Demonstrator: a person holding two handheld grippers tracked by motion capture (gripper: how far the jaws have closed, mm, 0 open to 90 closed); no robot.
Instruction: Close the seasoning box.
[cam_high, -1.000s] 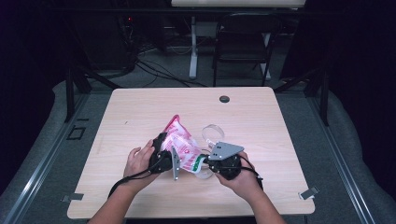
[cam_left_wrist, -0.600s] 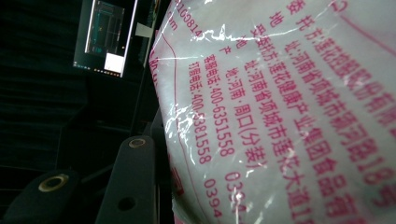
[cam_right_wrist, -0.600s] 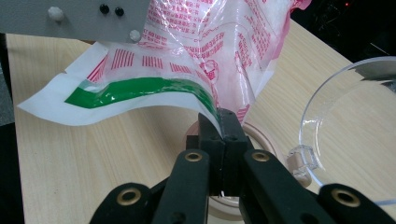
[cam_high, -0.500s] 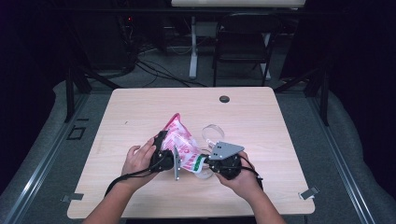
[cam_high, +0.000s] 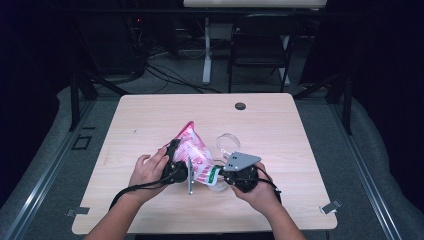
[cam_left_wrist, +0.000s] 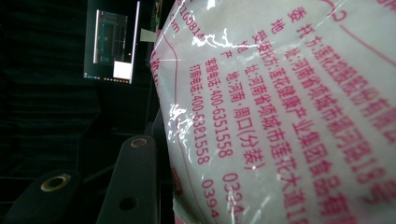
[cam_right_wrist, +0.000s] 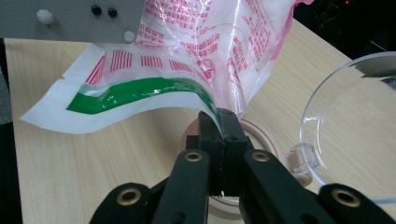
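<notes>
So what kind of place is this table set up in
Probably a lab or recording studio rather than a kitchen: the bare wooden table stands among dark curtains, cables trail over the floor behind it, and a lit monitor glows in the dark.

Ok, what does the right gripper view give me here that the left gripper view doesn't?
Right gripper view: the right gripper has its jaws pinched shut on the bag's green-striped edge, above a round tan ring on the wooden table, with a clear plastic container beside it.
Left gripper view: the bag's printed face up close, one black finger against it, and a lit screen in the dark background.
Both: the pink-printed bag of white powder.
</notes>
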